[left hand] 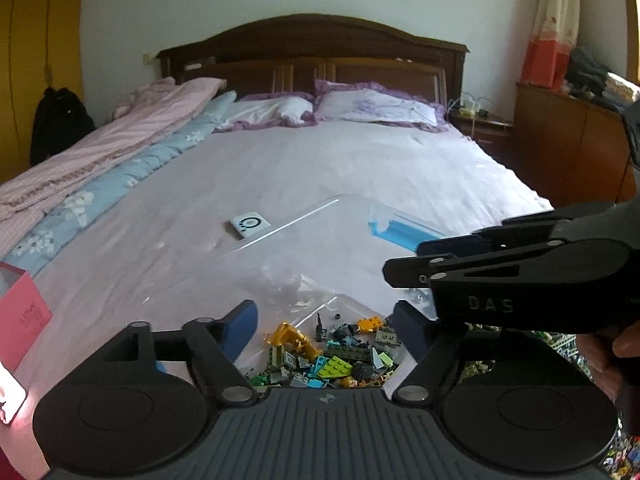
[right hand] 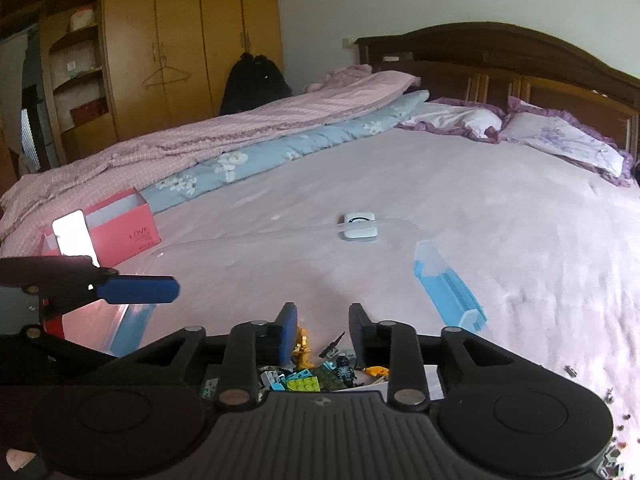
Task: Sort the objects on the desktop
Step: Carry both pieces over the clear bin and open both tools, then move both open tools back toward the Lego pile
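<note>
Below, clear bin (left hand: 304, 216), long axis toward headboard (left hand: 312, 60).

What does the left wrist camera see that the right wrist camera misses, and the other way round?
Only the left wrist view shows the curtain and the wooden dresser beside the bed.

Only the right wrist view shows the yellow wardrobe with a wire hanger, and the shelf unit.

Both show the bed's headboard, the clear bin holding toy bricks, the pink box, the white device, and each other's gripper: the right gripper, the left gripper.
</note>
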The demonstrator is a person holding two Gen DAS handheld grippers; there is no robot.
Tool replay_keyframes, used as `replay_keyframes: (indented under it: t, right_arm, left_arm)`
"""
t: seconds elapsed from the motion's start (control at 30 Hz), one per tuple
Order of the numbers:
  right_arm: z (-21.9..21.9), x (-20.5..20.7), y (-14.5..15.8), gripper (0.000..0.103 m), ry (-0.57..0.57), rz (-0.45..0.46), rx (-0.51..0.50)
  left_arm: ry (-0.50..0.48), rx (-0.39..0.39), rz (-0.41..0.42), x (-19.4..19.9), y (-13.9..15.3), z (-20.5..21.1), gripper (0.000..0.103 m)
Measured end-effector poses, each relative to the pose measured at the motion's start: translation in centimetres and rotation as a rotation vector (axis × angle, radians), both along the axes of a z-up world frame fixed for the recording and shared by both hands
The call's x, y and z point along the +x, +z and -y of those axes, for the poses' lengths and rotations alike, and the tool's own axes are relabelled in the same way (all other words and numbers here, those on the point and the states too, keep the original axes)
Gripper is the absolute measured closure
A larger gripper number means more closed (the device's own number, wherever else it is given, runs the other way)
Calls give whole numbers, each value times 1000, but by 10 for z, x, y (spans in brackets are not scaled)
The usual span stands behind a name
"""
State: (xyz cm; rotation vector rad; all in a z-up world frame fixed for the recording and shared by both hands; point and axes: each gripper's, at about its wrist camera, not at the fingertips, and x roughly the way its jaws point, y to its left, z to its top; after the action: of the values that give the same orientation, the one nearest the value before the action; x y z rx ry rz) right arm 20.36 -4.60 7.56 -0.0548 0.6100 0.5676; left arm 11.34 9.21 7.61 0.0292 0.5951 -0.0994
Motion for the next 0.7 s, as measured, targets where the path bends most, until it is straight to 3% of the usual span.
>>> replay_keyframes:
  t: [0.13, 0.4, 0.53, 0.7]
  right_arm:
    - [11, -14, 6, 59, -33, -7, 39]
    - [29, -50, 11, 45, -99, -26, 24]
    - [41, -70, 7, 36, -126, -48, 25]
    - [50, -91, -2, 34, -141, -81, 7]
  left_arm:
    - [18, -31, 8, -11, 5, -1, 12]
    - [19, -28, -1, -37, 7, 10, 2]
    - [14, -22, -14, -51, 5, 16, 0]
    - [3, -9, -45, -64, -4, 22, 0]
